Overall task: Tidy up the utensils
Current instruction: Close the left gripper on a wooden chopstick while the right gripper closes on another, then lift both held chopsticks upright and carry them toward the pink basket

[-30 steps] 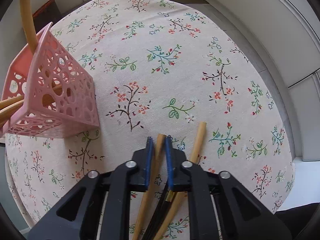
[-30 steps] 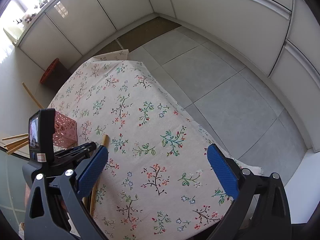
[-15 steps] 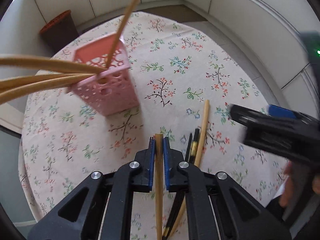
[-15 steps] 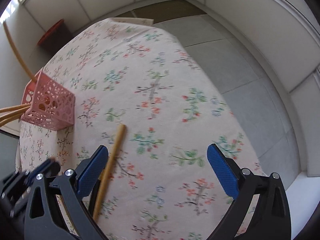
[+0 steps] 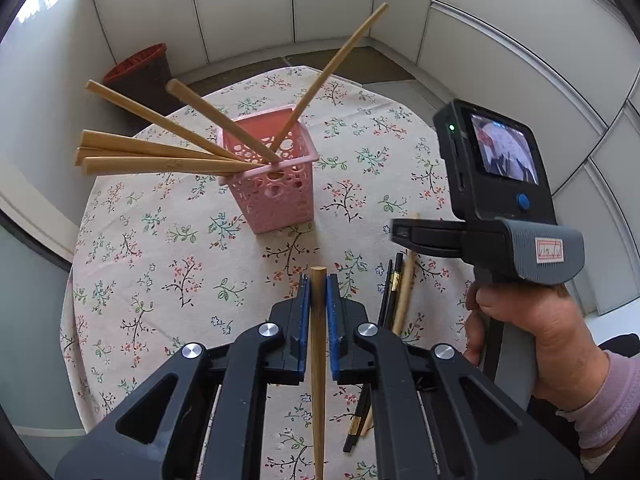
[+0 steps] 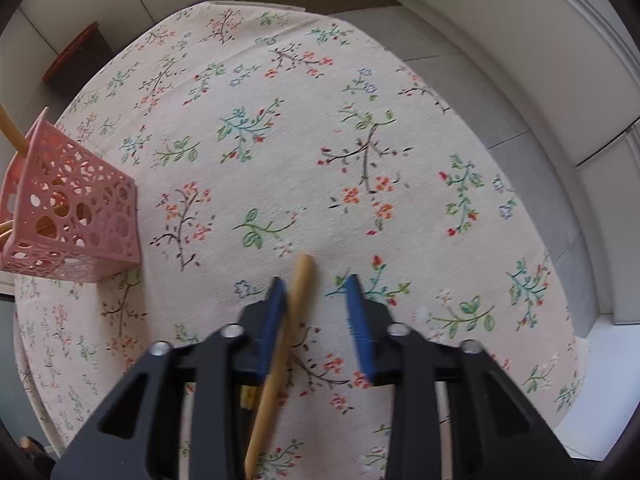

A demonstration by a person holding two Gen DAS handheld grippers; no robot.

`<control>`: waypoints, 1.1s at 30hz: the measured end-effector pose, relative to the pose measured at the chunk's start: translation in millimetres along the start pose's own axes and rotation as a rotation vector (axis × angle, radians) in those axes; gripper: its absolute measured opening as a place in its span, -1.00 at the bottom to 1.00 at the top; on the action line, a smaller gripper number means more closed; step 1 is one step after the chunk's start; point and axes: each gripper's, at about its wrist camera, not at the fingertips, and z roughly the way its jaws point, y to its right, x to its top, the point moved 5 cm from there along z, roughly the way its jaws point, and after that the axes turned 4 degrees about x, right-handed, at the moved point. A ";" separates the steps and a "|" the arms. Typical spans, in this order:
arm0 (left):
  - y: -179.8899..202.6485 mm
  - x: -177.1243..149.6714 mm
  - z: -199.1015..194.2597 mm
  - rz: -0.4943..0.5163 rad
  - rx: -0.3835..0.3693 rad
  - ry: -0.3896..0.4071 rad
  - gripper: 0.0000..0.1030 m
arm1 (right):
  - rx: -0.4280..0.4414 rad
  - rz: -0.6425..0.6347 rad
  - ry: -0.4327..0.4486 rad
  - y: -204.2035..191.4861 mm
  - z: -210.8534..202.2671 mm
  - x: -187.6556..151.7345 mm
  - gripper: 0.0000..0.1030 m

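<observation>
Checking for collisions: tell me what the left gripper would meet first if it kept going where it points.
Probably bare flowered tablecloth just short of the pink perforated basket; depth is unclear.

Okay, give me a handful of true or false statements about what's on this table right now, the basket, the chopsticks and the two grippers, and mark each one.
1. The left gripper is shut on a wooden chopstick. True.
2. The pink basket lies tipped on its side. False: it stands upright on the floral tablecloth.
3. Wooden chopsticks already stand in the basket. True.
4. The right gripper has nothing between its jaws. False: a chopstick on the cloth lies between its closing jaws.
5. Every chopstick on the table is light wood. False: dark chopsticks lie there too.
</observation>
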 end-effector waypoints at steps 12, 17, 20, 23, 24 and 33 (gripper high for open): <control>0.5 3.8 -35.2 -0.036 -0.091 0.066 -0.85 | 0.369 -0.012 0.143 17.7 -73.6 -26.8 -0.85; 1.6 4.0 -61.7 -0.048 -0.124 0.114 -0.86 | 0.428 -0.144 0.309 15.2 -137.2 -40.1 -0.85; 4.4 1.2 -74.6 -0.048 -0.135 0.138 -0.86 | 0.455 -0.205 0.374 15.6 -163.9 -56.0 -0.85; 5.2 -3.4 -82.7 -0.060 -0.140 0.150 -0.86 | 0.475 -0.248 0.394 13.6 -173.8 -70.2 -0.85; 4.9 -4.4 -84.6 -0.062 -0.138 0.154 -0.86 | 0.482 -0.261 0.398 12.5 -178.0 -74.3 -0.85; 11.5 -12.6 -116.2 -0.057 -0.151 0.208 -0.86 | 0.548 -0.319 0.449 18.7 -220.8 -100.7 -0.85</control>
